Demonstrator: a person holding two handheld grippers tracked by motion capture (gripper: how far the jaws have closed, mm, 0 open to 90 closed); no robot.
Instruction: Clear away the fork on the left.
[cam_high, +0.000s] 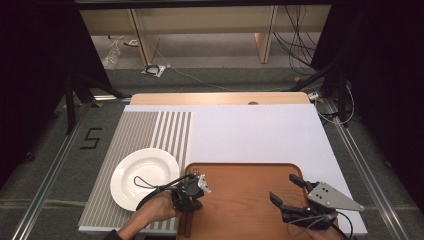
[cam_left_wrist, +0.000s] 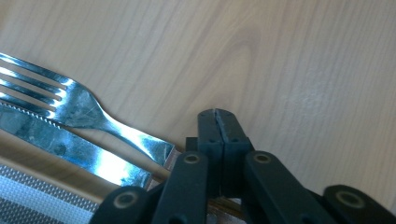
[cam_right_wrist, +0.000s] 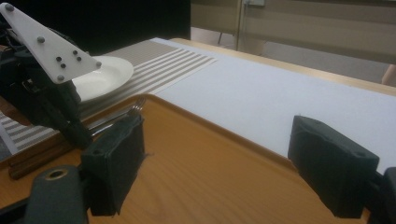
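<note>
Shut left tongs (cam_left_wrist: 218, 122) beside shiny steel fork (cam_left_wrist: 88, 112).

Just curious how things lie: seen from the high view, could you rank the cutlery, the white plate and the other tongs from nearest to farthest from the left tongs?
1. The cutlery, a fork and knife along the tray's left edge, right under the left tongs.
2. The white plate, just to their left on the striped mat.
3. The right tongs, across the wooden tray.

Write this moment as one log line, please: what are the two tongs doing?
left tongs: shut, empty, beside fork and knife at tray left edge | right tongs: open, empty, over tray | plate: bare
</note>
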